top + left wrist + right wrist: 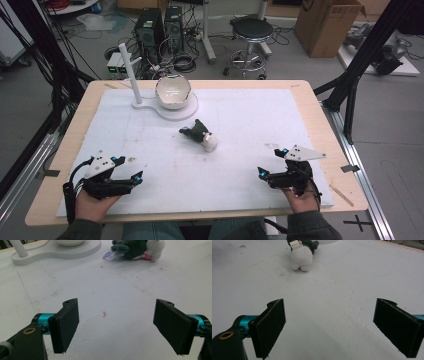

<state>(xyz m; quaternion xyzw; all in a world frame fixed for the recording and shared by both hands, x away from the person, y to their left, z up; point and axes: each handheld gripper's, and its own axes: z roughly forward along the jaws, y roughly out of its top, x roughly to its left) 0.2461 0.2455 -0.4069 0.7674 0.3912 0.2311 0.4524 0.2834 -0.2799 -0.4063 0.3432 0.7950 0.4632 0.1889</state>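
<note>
**Start position: both grippers open, toy not yet approached**

Left gripper (131,176): jaws wide apart, nothing between them. Sits near the front-left corner of the white mat (250,115), held low over it. Left gripper view: bare mat between the jaws, toy far ahead to the upper right.

Right gripper (266,170): jaws likewise spread, holding nothing. Sits near the mat's front-right corner. Right gripper view: toy ahead to the upper left, white end facing the camera.

Plush toy (201,135): dark green body w/ white end, lying on its side at approx. mat centre, well apart from both grippers. Behind it, toward the back edge, a white bowl (173,92) sits on a white stand base (176,112) w/ an upright post (129,71) at back-left.

Step in hand (judgement): pre-reach. Neither gripper has committed to the toy.

Next move calls for: carry one gripper fwd to mat centre, keep jaws spread, straddle the soft body across its narrow width, then close. The bowl is probably the destination, but that can't be confirmed.
</note>
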